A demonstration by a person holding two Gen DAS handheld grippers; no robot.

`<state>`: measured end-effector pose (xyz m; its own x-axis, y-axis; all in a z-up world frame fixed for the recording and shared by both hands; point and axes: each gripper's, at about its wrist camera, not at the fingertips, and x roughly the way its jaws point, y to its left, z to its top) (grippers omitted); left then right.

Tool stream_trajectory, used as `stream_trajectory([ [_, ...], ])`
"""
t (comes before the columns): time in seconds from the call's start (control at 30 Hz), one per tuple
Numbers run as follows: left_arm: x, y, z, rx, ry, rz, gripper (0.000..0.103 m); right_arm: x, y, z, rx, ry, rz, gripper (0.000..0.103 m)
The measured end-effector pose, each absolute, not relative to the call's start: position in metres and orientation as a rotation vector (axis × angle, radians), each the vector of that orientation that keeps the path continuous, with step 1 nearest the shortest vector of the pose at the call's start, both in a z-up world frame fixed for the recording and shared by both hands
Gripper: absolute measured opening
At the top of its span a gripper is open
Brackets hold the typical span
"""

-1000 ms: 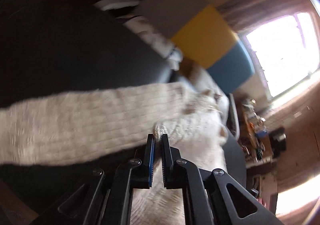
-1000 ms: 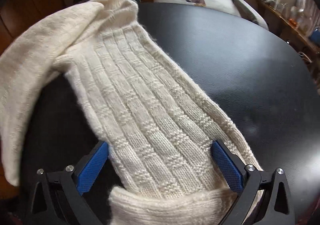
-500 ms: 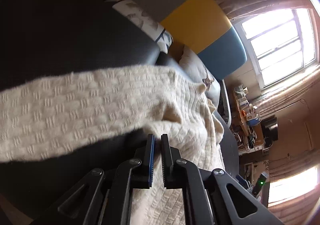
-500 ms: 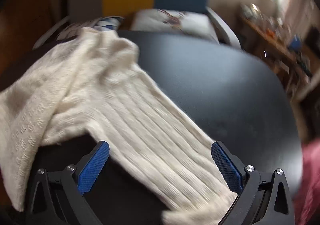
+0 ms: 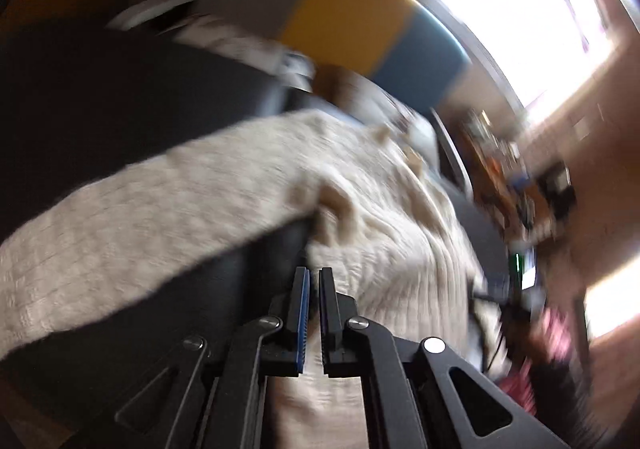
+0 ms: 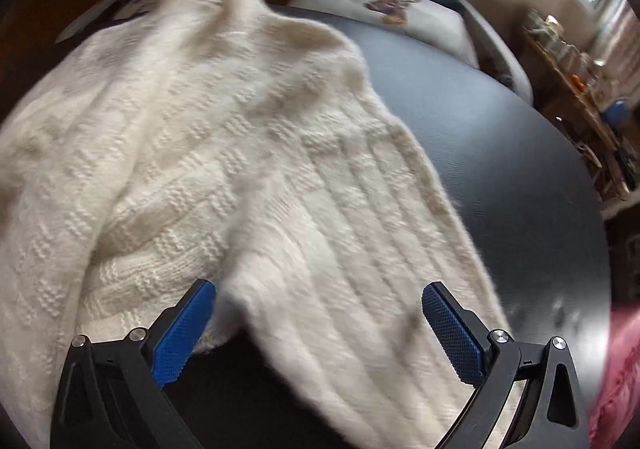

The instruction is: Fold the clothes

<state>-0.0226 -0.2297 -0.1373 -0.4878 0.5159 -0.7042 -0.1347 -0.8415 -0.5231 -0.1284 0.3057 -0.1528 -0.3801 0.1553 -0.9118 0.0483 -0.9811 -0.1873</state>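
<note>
A cream knitted sweater (image 6: 224, 153) lies on a round black table (image 6: 500, 153). In the right wrist view its body is bunched at left and a long sleeve (image 6: 360, 273) runs down between the fingers. My right gripper (image 6: 316, 325) is open and empty, just above that sleeve. In the left wrist view the sweater (image 5: 380, 225) is blurred, with a sleeve (image 5: 132, 233) stretching left across the table. My left gripper (image 5: 314, 289) is shut with only a thin gap, its tips at the sweater's edge; no cloth shows between them.
A chair with a grey, yellow and blue back (image 5: 344, 13) and a deer-print cushion (image 6: 384, 9) stands behind the table. A cluttered shelf (image 6: 572, 65) is at right. Pink cloth (image 6: 616, 377) lies at the table's right edge.
The sweater's body has bunched up and folded over toward the sleeve. My right gripper has moved in over the sleeve. My left gripper, earlier pinching the cloth, now shows none between its tips.
</note>
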Motion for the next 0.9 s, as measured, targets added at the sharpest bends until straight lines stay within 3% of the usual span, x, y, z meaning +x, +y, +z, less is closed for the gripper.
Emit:
stream_trajectory([
  [0.23, 0.033, -0.104, -0.137, -1.27, -0.224, 2.046, 0.006, -0.121, 0.362, -0.135, -1.576, -0.486, 2.347, 0.103],
  [0.3, 0.044, -0.078, -0.147, -1.315, -0.202, 1.929, 0.007, -0.104, 0.374, -0.118, -1.543, -0.385, 2.394, 0.103],
  [0.4, 0.055, -0.059, -0.158, -1.373, -0.139, 1.889, 0.018, -0.07, 0.378, -0.102, -1.592, -0.069, 2.59, 0.103],
  [0.47, 0.061, -0.047, -0.172, -1.433, 0.003, 1.919, 0.02, -0.045, 0.382, -0.099, -1.64, 0.143, 2.699, 0.103],
  [0.57, 0.059, -0.043, -0.207, -1.539, 0.218, 1.994, 0.018, 0.005, 0.375, -0.109, -1.678, 0.344, 2.768, 0.103],
  [0.63, 0.062, -0.044, -0.208, -1.452, 0.372, 2.088, 0.008, 0.021, 0.375, -0.12, -1.695, 0.438, 2.76, 0.103],
  [0.7, 0.066, -0.045, -0.209, -1.357, 0.6, 2.22, 0.008, 0.032, 0.375, -0.131, -1.712, 0.59, 2.752, 0.103],
  [0.9, 0.04, -0.093, -0.181, -1.408, 0.384, 2.305, 0.006, 0.059, 0.366, -0.143, -1.665, 0.871, 2.737, 0.103],
])
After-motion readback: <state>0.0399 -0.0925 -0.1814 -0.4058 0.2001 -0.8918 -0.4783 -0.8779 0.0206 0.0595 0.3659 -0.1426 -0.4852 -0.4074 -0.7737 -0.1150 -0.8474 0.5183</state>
